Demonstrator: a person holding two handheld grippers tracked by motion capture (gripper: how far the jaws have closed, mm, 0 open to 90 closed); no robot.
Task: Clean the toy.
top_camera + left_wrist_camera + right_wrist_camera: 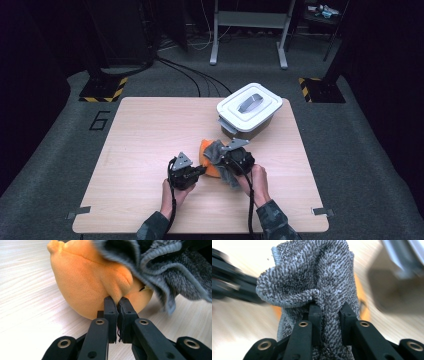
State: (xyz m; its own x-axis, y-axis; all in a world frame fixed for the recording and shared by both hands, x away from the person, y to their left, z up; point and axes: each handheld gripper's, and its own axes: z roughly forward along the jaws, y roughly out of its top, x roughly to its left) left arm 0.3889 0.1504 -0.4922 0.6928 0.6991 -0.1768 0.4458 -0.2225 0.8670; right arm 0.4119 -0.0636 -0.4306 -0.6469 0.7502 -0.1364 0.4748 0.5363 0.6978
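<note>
Our left gripper pinches a fold of the round orange plush toy. Our right gripper clamps the nubby grey cloth draped over that toy, near the white-lidded bin.

Black tongs with brass-ringed screws, grey plates, camouflage sleeves.

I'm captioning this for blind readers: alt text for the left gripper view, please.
The left tool, its two black jaws shut, pinches a fold of an orange plush toy on a pale wooden table. A grey towel drapes over the toy's upper right.
</note>
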